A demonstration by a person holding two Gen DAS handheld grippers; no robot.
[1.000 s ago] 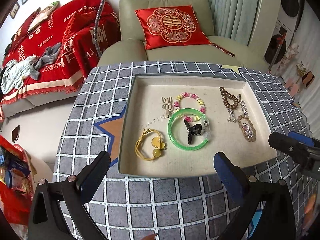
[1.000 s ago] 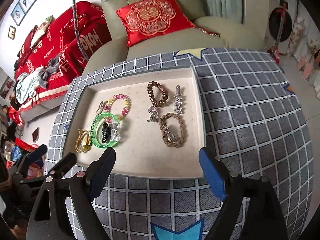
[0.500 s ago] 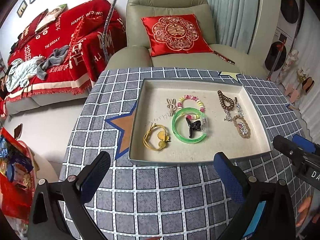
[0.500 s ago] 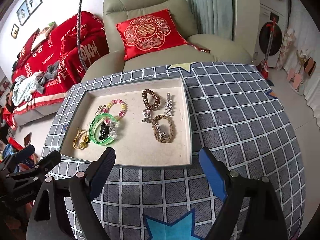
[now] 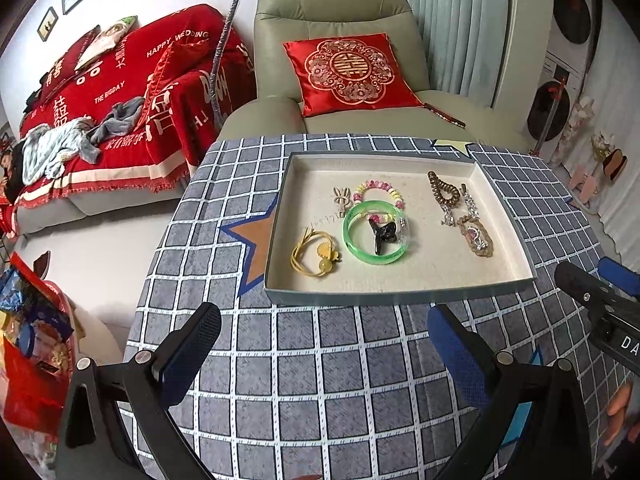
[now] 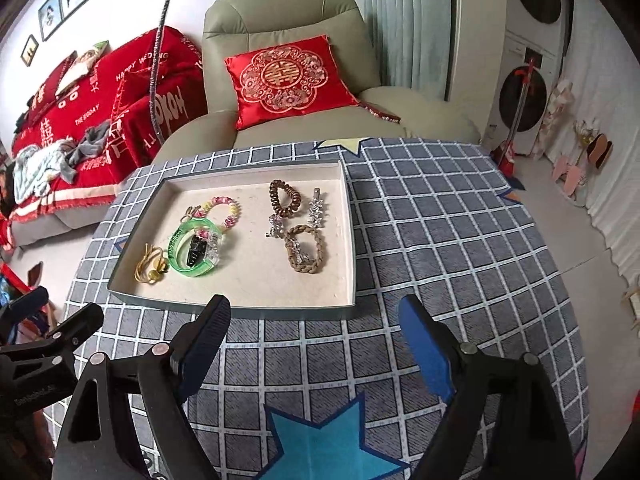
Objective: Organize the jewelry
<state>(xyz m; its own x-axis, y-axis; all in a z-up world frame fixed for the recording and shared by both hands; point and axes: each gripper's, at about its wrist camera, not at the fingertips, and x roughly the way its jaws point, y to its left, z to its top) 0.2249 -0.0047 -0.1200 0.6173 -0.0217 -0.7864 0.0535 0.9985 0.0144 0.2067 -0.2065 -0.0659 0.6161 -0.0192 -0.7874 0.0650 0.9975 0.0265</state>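
left wrist view: left hand-held gripper open and empty above the checked table; tray just ahead of its tips, holding all the jewelry. green bangle ahead and centred, ringed around a black clip and overlapping a pastel bead bracelet; yellow hair tie ahead and to the left of the bangle.

right wrist view: right hand-held gripper likewise open and empty, short of the tray's near wall; braided brown band ahead between its fingers, touching silver clips; coiled brown tie farther ahead.

likely faults, as judged: two pieces lifted together where they overlap or nest; bangle slipping from a grip across its smooth curve; fingertips catching the tray wall on the way in and shoving the tray across the cloth; both hand-held grippers colliding if reaching for the middle cluster at once.
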